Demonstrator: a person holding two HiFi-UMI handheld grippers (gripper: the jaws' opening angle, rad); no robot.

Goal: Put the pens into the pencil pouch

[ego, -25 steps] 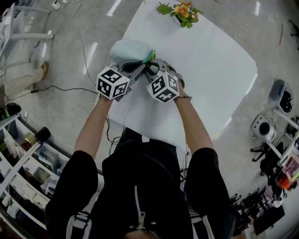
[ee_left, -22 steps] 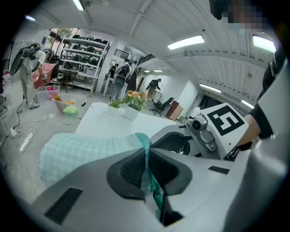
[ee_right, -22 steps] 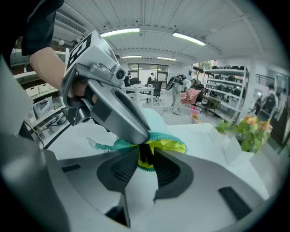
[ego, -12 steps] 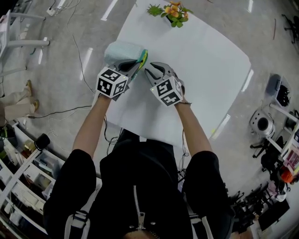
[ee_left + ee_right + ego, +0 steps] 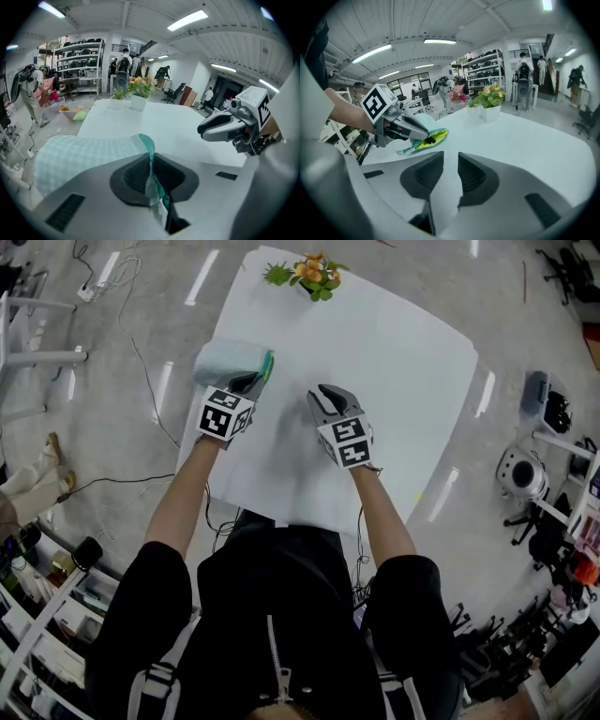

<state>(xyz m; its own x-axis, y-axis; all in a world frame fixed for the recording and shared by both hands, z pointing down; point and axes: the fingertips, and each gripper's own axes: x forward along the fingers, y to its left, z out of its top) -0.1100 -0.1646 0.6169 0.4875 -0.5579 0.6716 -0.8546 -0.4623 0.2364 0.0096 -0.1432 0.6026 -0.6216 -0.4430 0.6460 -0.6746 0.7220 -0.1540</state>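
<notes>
The pencil pouch [image 5: 228, 361], pale green checked cloth with a teal zip edge, lies at the table's left side. My left gripper [image 5: 254, 382] is shut on that teal edge [image 5: 150, 149] at the pouch's mouth. In the right gripper view the mouth [image 5: 430, 138] gapes, showing yellow-green lining and something dark inside. My right gripper [image 5: 327, 393] hovers over bare table to the right of the pouch, well apart from it. Its jaws [image 5: 451, 165] have just been closing a little but stand open with nothing between them. No pen shows on the table.
The white table [image 5: 394, 381] carries a potted plant [image 5: 307, 274] with orange flowers at its far edge. Around the table the floor holds cables [image 5: 141, 371], shelving [image 5: 37, 615] at the left and equipment [image 5: 525, 479] at the right.
My right gripper has drawn away from the pouch's mouth to the right and rolled. The left gripper, still gripping the pouch's edge, has sunk slightly toward the table.
</notes>
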